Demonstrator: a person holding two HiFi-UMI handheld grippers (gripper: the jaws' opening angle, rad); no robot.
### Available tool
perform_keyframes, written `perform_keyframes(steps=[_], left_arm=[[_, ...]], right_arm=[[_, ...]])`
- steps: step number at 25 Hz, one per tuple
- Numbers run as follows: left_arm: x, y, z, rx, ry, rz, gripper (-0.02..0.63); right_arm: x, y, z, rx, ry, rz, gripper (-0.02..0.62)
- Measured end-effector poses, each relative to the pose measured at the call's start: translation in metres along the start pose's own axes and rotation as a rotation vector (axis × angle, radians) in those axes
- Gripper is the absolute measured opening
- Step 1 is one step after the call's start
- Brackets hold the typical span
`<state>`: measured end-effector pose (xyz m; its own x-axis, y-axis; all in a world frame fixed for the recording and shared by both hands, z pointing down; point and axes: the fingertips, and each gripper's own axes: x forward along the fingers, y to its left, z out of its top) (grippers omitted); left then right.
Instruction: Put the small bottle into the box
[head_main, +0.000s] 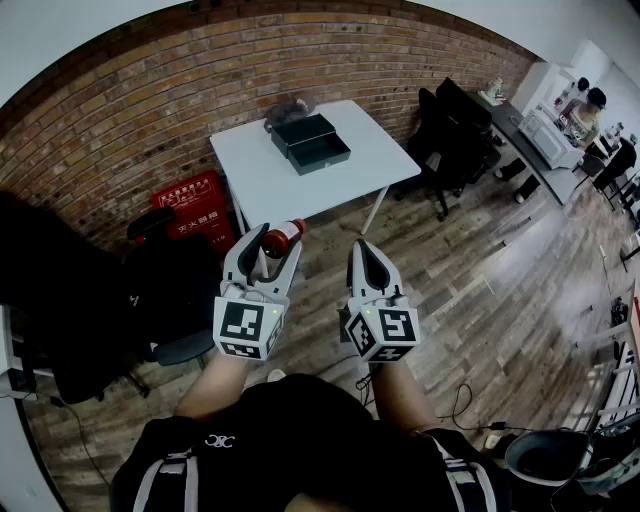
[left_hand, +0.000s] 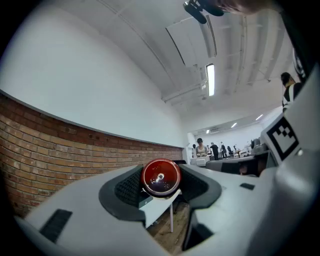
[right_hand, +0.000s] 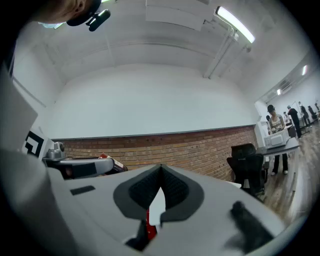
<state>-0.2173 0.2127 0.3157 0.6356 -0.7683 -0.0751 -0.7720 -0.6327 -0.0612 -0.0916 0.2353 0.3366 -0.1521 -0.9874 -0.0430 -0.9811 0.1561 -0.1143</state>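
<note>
Bright even indoor light, ceiling strip light (left_hand: 210, 79) glaring, strong fisheye bending, dark vignetted corners

I face a white table (head_main: 300, 195) that stands against a red brick wall (head_main: 130, 120). A wood plank floor (head_main: 480, 290) runs under and around the table. Left of the table sits a red crate (head_main: 190, 212), with a black chair (head_main: 150, 290) nearer me. Right of the table are black office chairs (head_main: 455, 140), and beyond them white desks (head_main: 540, 125). Above the brick is a plain white upper wall (left_hand: 75, 65), and a long ceiling light (left_hand: 210, 80) glows overhead.
</note>
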Motion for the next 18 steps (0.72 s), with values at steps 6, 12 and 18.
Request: perform_keyframes(steps=[6, 12, 18], left_arm=[[-0.006, -0.004, -0.001, -0.011, 0.012, 0.0, 0.224], [-0.007, -0.009, -0.007, -0.022, 0.026, -0.007, 0.224], [-0.003, -0.001, -0.009, -0.032, 0.03, -0.016, 0.224]], right_arm=[[-0.009, 0.004, 0.001, 0.008, -0.006, 0.002, 0.028], [-0.014, 0.0, -0.004, 0.017, 0.003, -0.007, 0.028], [-0.005, 0.004, -0.008, 0.014, 0.011, -0.005, 0.028]])
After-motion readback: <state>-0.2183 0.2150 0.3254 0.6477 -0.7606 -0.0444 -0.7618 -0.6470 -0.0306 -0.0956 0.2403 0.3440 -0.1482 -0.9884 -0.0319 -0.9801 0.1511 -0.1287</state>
